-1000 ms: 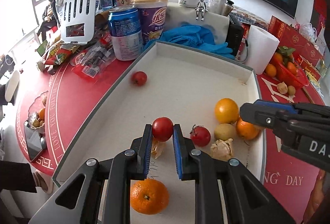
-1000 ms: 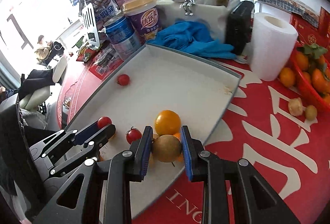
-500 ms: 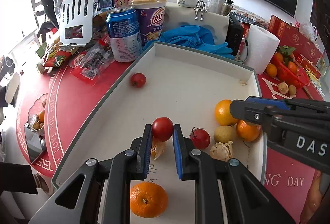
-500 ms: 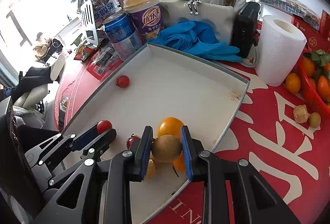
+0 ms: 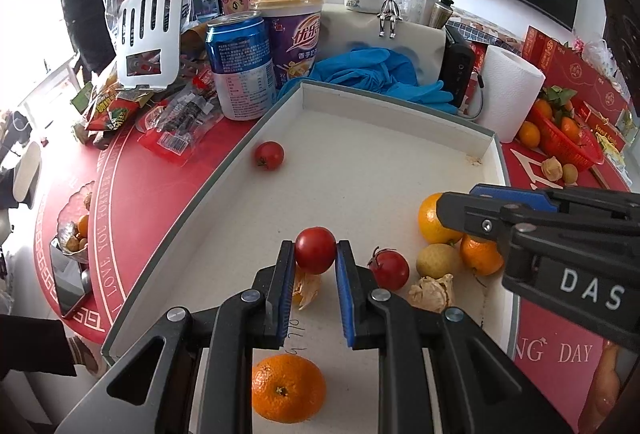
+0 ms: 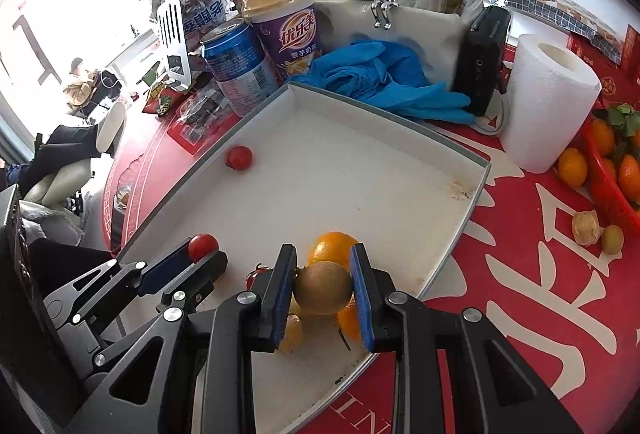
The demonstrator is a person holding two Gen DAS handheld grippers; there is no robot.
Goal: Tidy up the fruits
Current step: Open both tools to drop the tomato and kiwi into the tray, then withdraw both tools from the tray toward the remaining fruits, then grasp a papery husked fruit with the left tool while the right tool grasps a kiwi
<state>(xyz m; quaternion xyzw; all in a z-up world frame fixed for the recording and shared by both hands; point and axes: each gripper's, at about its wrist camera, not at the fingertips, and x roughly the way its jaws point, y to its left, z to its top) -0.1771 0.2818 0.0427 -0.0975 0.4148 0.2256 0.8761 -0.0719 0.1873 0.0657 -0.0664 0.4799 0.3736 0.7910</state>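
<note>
Both grippers are in the carry step, each with one fruit above the white tray. The left gripper has its jaws narrow and pressed on a red cherry tomato, at about 6 o'clock of the tray in the left wrist view. The right gripper has its jaws closed on a round brownish-green fruit, above the fruit pile at about 5 o'clock of the tray.

I judge that the next move is to bring each fruit to others of its kind and then open the jaws low over the tray floor, so that the round fruits do not roll away. Where each kind must go, the pictures do not tell.

In the tray I count three cherry tomatoes: the held one, a second tomato beside the pile, and a lone tomato at 10 o'clock near the rim. There are three orange fruits: a big orange, a small mandarin touching it, and a near mandarin at 6 o'clock. I see two husked groundcherries, one under the left jaws. On the red surface, at 3 o'clock, stands a red basket with more mandarins; their number I cannot tell.
</note>
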